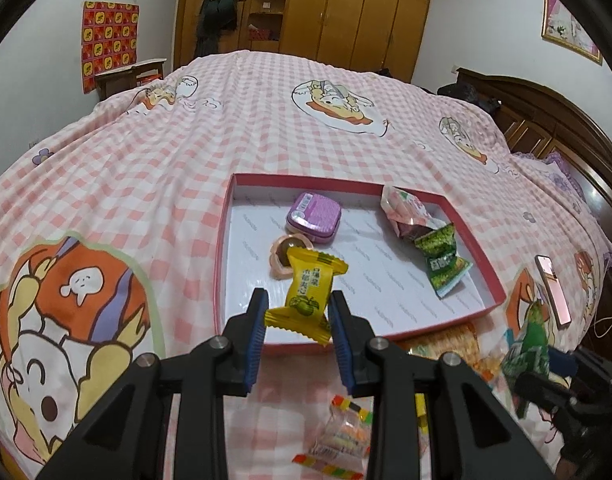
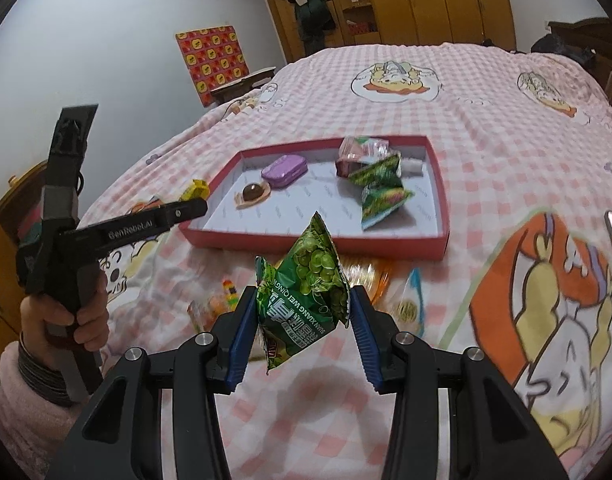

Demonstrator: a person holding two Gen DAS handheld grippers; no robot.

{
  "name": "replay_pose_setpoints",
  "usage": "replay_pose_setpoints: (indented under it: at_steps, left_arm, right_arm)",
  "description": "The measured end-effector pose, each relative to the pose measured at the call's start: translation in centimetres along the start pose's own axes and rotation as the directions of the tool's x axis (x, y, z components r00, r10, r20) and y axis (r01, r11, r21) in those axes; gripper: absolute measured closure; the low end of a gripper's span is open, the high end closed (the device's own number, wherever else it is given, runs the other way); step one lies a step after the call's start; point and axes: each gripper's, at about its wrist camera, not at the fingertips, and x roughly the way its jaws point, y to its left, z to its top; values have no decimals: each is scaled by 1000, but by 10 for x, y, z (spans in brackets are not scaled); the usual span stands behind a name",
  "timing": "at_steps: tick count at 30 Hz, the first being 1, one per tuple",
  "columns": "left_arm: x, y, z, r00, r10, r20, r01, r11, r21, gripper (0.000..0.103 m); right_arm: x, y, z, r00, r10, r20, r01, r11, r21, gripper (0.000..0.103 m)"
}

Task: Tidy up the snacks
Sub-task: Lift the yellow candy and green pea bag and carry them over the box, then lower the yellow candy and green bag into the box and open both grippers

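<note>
With my left tongs [image 1: 297, 320] clamped on a yellow candy [image 1: 308, 296] and my right tongs [image 2: 303, 322] gripping a green snack bag [image 2: 306, 296], both low in frame before the red tray [image 1: 221, 248], I judge dropping them inside comes next.

The bed [image 1: 265, 128] is covered with a pink and white checked sheet printed with cartoon figures. A shallow red tray [image 1: 221, 264] with a white floor lies directly on it. In front of the tray, several loose snacks rest on the sheet: a clear packet with coloured stripes [image 1: 342, 436], an orange wrapped snack [image 1: 450, 340] just beside the tray's near wall, and a small packet with a blue edge [image 2: 410, 300]. A phone [image 1: 552, 290] lies to the right of the tray.
</note>
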Motion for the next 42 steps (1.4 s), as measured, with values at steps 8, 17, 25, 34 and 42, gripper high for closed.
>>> replay_pose_setpoints:
  at_steps: [8,17,25,34,42]
  left_arm:
    - [19,3,6,999,36,-11,-36,999,-14,71]
    - [40,1,5,999,38,-36,-39,999,-10,71]
    - [53,6,5,997,43,-57,-45,999,-30,71]
    - [63,6,6,996,53,-70,-56,998,-29,71]
    - [70,4,8,994,71,-78,-72,997,-16,71]
  right_arm:
    - [9,-8,23,1000,-29,-1,29,999,-16,57]
    - [25,-13,44,999,-36,-6,36,999,-22,57]
    - [47,-13,55,999,-29,-16,29,1000,-1,57]
    - [77,-17,60,996,-40,-81,40,999,-5,57]
    - [88,-31,64,991,-102,-88,102,995,-1,57]
